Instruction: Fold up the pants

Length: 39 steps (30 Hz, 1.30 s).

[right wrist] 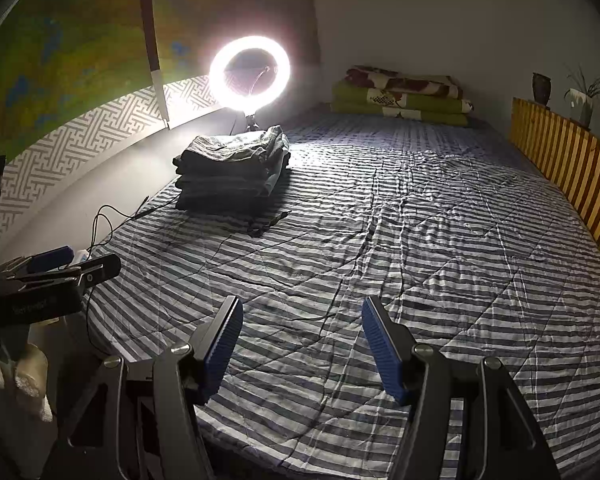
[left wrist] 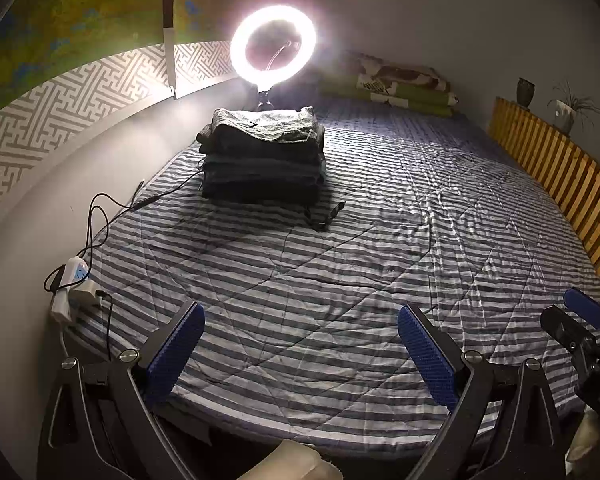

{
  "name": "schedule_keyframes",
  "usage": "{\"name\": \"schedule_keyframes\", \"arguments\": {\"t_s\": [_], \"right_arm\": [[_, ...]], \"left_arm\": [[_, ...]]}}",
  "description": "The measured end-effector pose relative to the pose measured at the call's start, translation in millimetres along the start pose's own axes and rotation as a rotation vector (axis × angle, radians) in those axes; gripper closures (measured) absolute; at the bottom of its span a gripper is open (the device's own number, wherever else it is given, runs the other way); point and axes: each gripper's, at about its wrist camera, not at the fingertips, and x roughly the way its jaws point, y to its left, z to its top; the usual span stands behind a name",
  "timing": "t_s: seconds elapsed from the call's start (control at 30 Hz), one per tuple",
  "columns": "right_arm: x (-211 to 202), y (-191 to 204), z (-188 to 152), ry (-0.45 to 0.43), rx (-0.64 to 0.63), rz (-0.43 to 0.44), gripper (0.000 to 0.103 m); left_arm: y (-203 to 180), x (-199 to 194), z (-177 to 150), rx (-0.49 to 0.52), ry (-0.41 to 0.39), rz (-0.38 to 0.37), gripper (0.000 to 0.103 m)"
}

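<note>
Upper centre of the left wrist view: stack of folded pants (left wrist: 262,156), dark grey, several layers, squared up, resting on the bed (left wrist: 360,240) near its far left edge; same stack sits upper left of centre in the right wrist view (right wrist: 232,172). Directly behind the stack: lit ring light (left wrist: 273,45), on a small stand, glare washing out its rim. Bed cover: blue-and-white striped quilt, wrinkled, filling most of both frames. Left edge of the left wrist view: white power strip (left wrist: 70,280) with black cables (left wrist: 100,216) trailing toward the stack. Far end of the bed, upper right of centre: folded green-and-patterned bedding (left wrist: 404,88) against the wall. Right edge: wooden slatted rail (left wrist: 560,176), with a dark vase (left wrist: 525,92) and a potted plant (left wrist: 568,110) on the ledge above it. Bottom of the left wrist view: left claw (left wrist: 300,354), blue ribbed pads spread wide apart, holding nothing, hovering over the near edge of the bed. Bottom of the right wrist view: right claw (right wrist: 302,350), pads likewise parted and empty, over the striped quilt. Both claws are well apart from the stack.
</note>
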Motion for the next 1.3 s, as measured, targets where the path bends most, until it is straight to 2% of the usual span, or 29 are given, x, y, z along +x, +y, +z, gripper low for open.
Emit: {"name": "schedule_keyframes", "arguments": {"t_s": [1.3], "right_arm": [[12,-7,-1,0.030,0.006,-0.001,0.045]], "left_arm": [[3,23,1,0.004,0.031,-0.014,0.004]]}}
